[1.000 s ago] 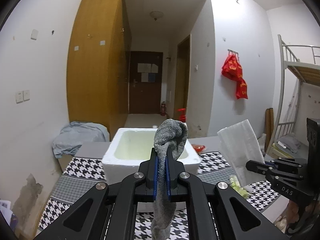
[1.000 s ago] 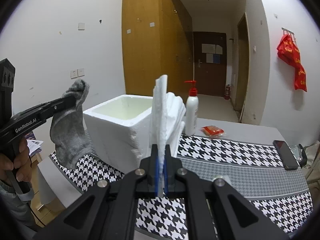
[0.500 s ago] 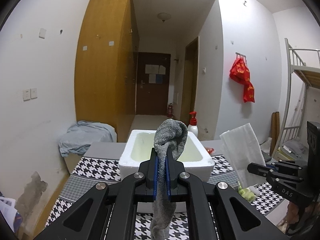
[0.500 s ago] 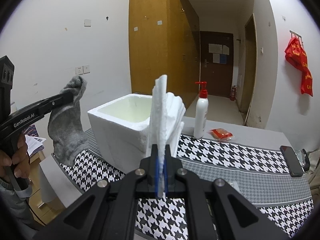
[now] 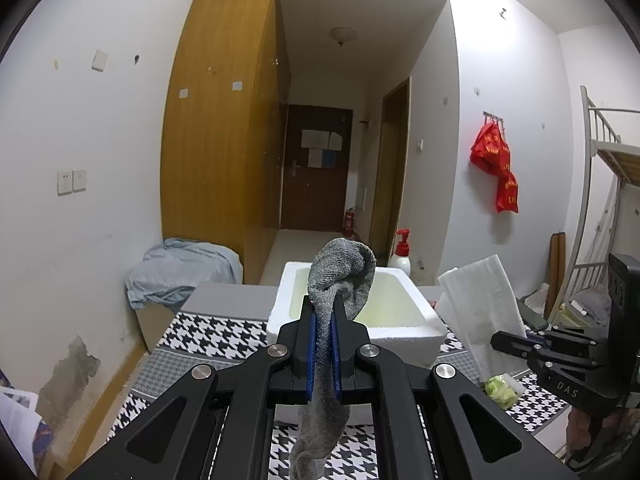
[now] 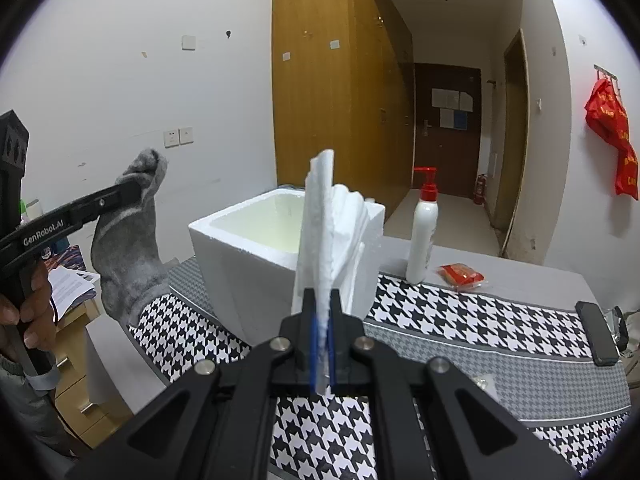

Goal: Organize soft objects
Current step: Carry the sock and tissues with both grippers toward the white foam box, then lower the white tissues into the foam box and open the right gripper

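Where the grey sock (image 5: 340, 280) hangs below the left gripper (image 5: 324, 320), its lower end runs out of frame at 6 o'clock, and the foam box (image 5: 400, 334) floor is partly hidden behind it. Left gripper is clamped on the sock, pointing slightly down toward the box at 12 o'clock; a hand (image 6: 30, 312) grips its handle. Right gripper (image 6: 320, 312) is clamped on a folded white tissue (image 6: 320, 224), standing upright, box just behind.

Limp grey sock (image 5: 340, 280) and folded white cloth (image 6: 324, 232), both upright above foam box (image 6: 240, 248).
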Demonstrator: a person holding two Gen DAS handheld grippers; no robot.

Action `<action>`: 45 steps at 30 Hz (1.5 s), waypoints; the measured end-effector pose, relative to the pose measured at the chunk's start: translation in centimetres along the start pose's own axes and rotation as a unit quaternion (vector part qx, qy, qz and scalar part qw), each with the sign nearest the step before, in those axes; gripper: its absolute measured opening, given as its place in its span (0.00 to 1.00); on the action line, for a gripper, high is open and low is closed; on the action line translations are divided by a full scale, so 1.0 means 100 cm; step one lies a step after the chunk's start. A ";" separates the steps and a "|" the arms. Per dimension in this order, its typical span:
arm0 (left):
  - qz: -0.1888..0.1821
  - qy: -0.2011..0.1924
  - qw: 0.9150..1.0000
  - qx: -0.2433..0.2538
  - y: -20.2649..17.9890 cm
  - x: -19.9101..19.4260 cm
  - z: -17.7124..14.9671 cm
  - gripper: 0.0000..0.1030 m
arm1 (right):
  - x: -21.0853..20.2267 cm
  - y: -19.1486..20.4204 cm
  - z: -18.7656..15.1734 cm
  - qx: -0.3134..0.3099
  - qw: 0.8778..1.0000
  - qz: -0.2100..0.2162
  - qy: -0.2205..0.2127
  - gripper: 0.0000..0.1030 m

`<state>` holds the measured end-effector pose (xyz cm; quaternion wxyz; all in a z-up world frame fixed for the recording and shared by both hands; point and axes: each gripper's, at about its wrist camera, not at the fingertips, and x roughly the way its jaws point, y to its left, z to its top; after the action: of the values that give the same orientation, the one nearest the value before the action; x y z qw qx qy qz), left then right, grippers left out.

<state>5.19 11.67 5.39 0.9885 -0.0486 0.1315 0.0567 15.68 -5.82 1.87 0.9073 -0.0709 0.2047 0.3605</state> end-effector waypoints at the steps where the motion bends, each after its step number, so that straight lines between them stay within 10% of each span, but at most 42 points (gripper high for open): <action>1: 0.001 -0.002 1.000 0.002 -0.001 -0.001 0.000 0.06 | 0.001 0.001 0.001 -0.002 1.000 0.000 0.000 0.06; 22: 0.074 -0.003 0.997 0.006 0.029 0.003 -0.005 0.06 | 0.033 0.018 0.062 -0.038 0.999 0.008 -0.007 0.06; 45: 0.063 0.020 0.997 -0.027 0.044 0.022 -0.010 0.06 | 0.103 0.026 0.074 -0.039 0.998 0.017 0.046 0.07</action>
<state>6.49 16.18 3.52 0.9785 -0.0676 0.1523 0.1216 23.08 4.57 4.29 0.8872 -0.1189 0.2330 0.3801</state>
